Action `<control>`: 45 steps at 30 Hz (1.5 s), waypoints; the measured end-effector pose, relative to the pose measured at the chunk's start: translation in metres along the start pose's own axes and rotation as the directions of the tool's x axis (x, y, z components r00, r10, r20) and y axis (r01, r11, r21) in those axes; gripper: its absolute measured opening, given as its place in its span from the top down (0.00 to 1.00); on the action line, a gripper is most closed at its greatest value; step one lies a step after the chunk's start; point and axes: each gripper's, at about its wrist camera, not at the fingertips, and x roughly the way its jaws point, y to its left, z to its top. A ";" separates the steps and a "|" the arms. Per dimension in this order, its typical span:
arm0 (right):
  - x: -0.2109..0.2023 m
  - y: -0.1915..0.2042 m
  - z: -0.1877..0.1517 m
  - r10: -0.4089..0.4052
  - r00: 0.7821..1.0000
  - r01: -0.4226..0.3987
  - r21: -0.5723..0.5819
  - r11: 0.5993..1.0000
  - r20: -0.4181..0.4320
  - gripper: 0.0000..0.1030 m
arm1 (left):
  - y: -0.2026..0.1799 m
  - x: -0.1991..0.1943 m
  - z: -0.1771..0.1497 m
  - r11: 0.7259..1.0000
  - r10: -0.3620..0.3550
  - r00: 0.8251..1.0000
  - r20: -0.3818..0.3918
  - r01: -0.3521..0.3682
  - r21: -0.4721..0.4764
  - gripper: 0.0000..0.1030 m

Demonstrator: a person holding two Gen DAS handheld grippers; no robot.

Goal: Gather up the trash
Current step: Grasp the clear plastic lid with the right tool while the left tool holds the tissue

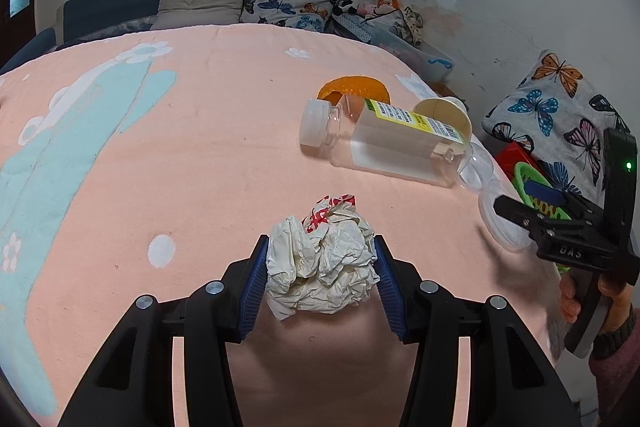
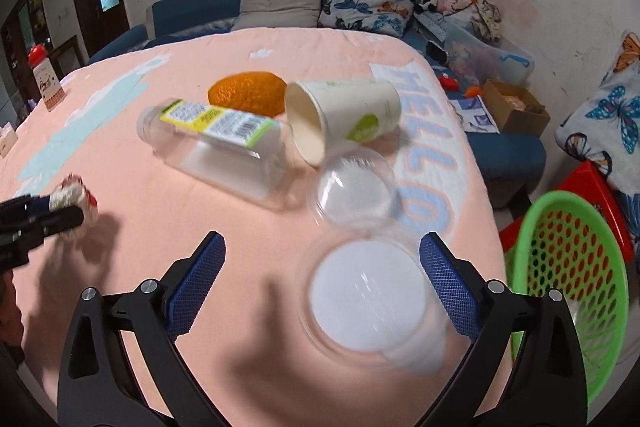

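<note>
Crumpled paper [image 1: 322,263] clamped in left gripper [image 1: 320,277]; right gripper [image 2: 322,273] agape over clear lid [image 2: 366,307]

Two hand-held grippers are seen, the left hand-held gripper [image 1: 320,267] and the right hand-held gripper [image 2: 320,279]. On the worktop [image 1: 180,155] one paper ball [image 1: 320,267], one bottle [image 1: 384,143], one paper cup [image 2: 344,115], one orange peel [image 2: 248,93] and one clear clamshell box [image 2: 360,247] of two round halves are counted. One green basket [image 2: 572,275] is seen beside the worktop. Three butterfly cushions are counted across both views.
</note>
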 end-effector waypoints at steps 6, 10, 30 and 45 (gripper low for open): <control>0.003 -0.018 -0.019 -0.002 0.999 0.003 0.030 1.000 -0.049 0.05 | -0.005 -0.001 0.000 1.000 -0.001 1.000 -0.002 0.001 0.008 0.53; 0.006 -0.024 -0.025 0.007 0.997 -0.005 0.032 0.999 -0.076 0.05 | -0.008 -0.002 -0.001 1.000 0.000 1.000 -0.003 0.000 0.012 0.53; 0.002 -0.024 -0.030 0.067 0.996 -0.067 -0.007 0.998 -0.055 0.06 | -0.023 0.000 0.002 1.000 0.004 1.000 -0.011 -0.004 0.021 0.53; 0.002 -0.031 -0.039 0.113 0.991 -0.113 0.000 0.994 -0.073 0.04 | -0.022 0.002 0.001 1.000 -0.018 1.000 -0.008 0.018 0.018 0.53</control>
